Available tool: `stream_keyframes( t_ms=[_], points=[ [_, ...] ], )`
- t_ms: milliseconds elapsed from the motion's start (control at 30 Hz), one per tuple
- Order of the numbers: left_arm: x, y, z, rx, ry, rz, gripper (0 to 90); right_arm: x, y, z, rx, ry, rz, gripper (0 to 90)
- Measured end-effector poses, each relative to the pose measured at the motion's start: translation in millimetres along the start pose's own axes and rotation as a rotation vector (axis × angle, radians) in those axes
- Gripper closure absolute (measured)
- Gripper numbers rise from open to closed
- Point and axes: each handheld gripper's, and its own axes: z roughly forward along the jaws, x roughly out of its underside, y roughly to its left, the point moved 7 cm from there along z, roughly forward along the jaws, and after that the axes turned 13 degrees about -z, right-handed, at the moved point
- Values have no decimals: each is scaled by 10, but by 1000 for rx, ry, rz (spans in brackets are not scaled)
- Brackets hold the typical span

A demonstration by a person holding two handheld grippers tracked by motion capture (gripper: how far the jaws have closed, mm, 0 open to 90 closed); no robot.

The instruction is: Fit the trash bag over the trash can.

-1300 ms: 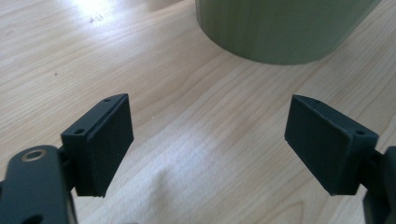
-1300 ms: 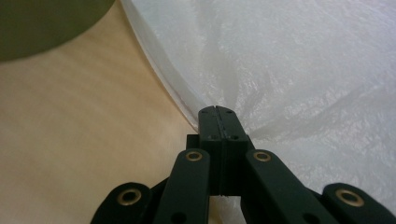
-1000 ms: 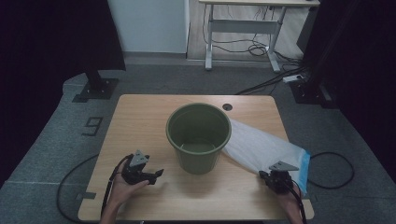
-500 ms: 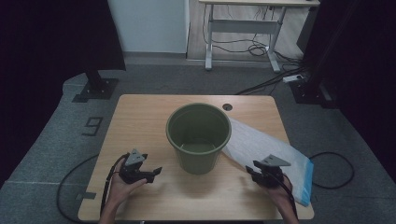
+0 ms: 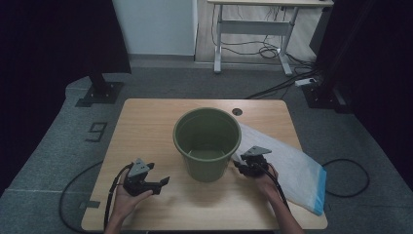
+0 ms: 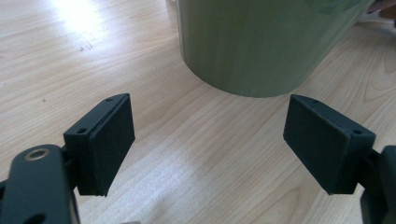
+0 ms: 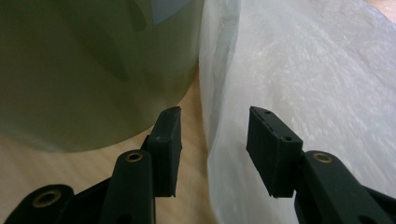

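While resting near the front edge of the wooden surface (image 5: 146,122), left forearm comes in from the bottom of the high view, hand cupped under the left hand-held gripper (image 5: 163,182), aimed across the boards toward the green bucket (image 5: 207,141). Right forearm enters from the bottom right at a slant, hand wrapped behind the right hand-held gripper (image 5: 237,165), aimed at the bucket's lower right side.

Largest first: green bucket standing upright at the middle of the surface, mouth open to the top. Next, clear plastic bag (image 5: 292,170) with a blue edge, lying flat to the right of the bucket, one end running behind the bucket's rim, the other reaching the front right corner of the surface.

Left hand-held gripper (image 6: 208,140): jaws spread wide, nothing between the pads (image 6: 112,135) but bare wood, bucket base (image 6: 261,46) ahead and apart from them. Holding nothing, touching nothing that can be seen.

Right hand-held gripper (image 7: 212,149): jaws about half open, just been parting from closed. Straddling the near edge of the plastic bag (image 7: 303,74), which rises between the pads (image 7: 268,144); film close to the right-hand pad, though contact cannot be told; no squeeze on it visible. Left-hand pad over bare wood, just beside the bucket wall (image 7: 93,70), bag edge lying close against the bucket.
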Motion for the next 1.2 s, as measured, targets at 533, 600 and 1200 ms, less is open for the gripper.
stream_keyframes(
  t_ms=[533, 600, 1200],
  points=[
    [68, 57, -36, 3, 5, -31, 165, 271, -19, -196, 8, 57, 70, 884],
    [65, 58, -43, 4, 0, -30, 165, 386, 27, -358, 17, 73, 76, 884],
    [72, 76, 38, 5, 17, -31, 167, 132, 2, -158, 0, 74, 72, 346]
  ],
)
